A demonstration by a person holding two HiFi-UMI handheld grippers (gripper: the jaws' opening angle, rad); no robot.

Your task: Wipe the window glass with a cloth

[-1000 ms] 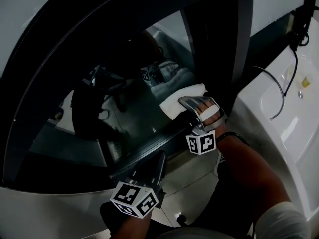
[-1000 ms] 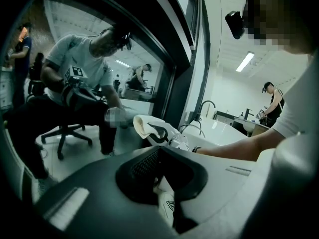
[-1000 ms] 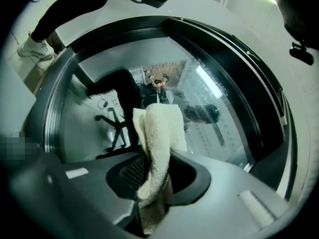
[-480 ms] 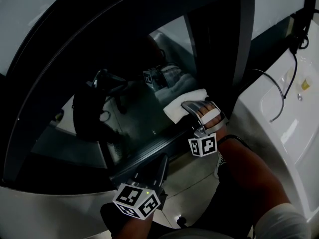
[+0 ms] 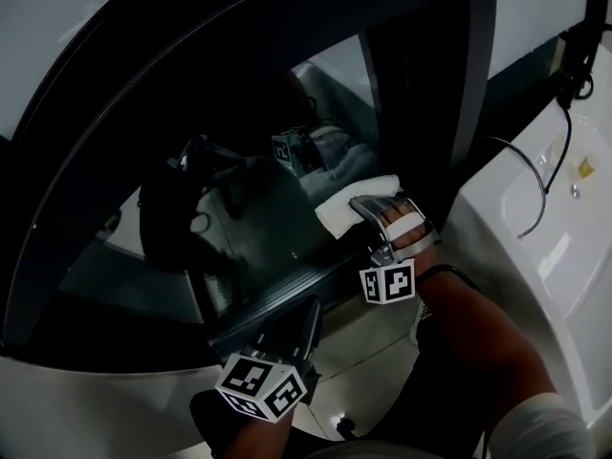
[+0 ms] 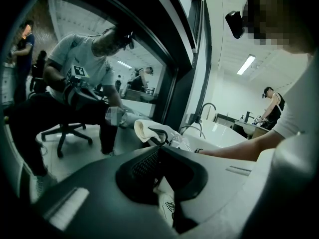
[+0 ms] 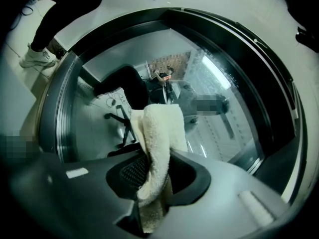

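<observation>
The dark window glass [image 5: 249, 228] sits in a curved black frame. A white cloth [image 5: 339, 210] lies flat against its lower right part, and my right gripper [image 5: 365, 205] is shut on it. In the right gripper view the cloth [image 7: 159, 133] hangs folded out of the gripper [image 7: 157, 176], in front of the glass [image 7: 219, 98]. My left gripper [image 5: 308, 318] is low, below the window sill, shut with nothing in it. The left gripper view has its closed tips [image 6: 160, 151] pointing toward the cloth [image 6: 142, 129] and the glass [image 6: 99, 83].
A black pillar [image 5: 421, 94] borders the glass on the right. Right of it is a white panel [image 5: 535, 218] with a black cable [image 5: 531, 175] looping over it. The sill rail [image 5: 287, 290] runs under the glass. The pane reflects a seated person and an office chair.
The right gripper and the cloth have slid slightly right and down along the glass. The left gripper has stayed almost where it was.
</observation>
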